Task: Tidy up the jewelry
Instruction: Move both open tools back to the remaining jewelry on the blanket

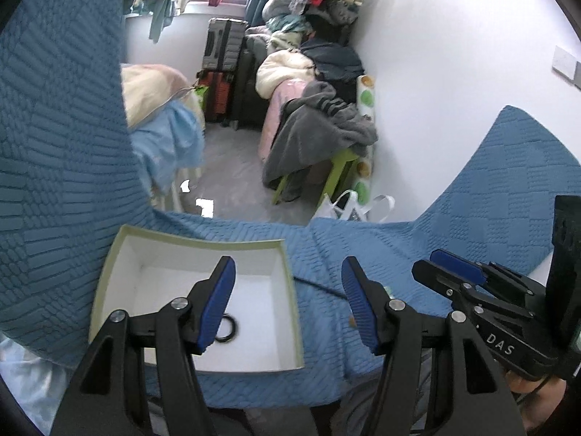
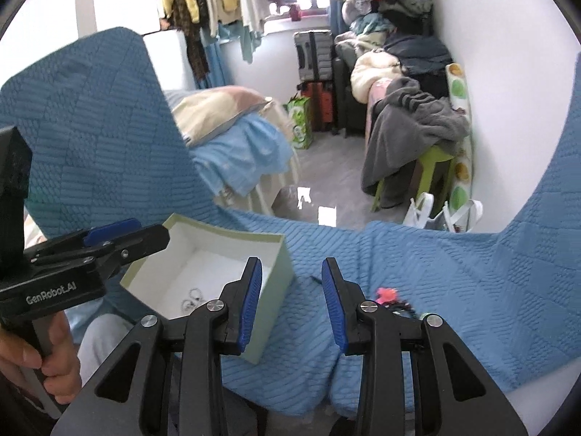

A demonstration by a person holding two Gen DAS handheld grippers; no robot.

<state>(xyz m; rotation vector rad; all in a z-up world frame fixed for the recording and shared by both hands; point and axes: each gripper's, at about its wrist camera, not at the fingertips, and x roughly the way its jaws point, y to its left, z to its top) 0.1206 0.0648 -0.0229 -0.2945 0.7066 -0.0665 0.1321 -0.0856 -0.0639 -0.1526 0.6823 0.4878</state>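
A pale green box with a white inside (image 1: pixel 290 276) sits on a blue quilted sofa cover. A black ring (image 1: pixel 227 328) lies in it. In the right wrist view the box (image 2: pixel 279 265) holds small silver jewelry (image 2: pixel 190 299). My left gripper (image 1: pixel 287 272) is open and empty, its left finger over the box. My right gripper (image 2: pixel 292 272) is open and empty, just right of the box. A pink and dark piece of jewelry (image 2: pixel 390 298) lies on the cover behind the right finger. The right gripper also shows in the left wrist view (image 1: pixel 454 269).
The blue cover (image 2: pixel 454 290) drapes over the sofa back and arms. Beyond the seat edge are a grey floor, a bed with a light blue sheet (image 2: pixel 247 152), a green stool under grey clothes (image 2: pixel 417 134), suitcases (image 2: pixel 316 72) and a white wall.
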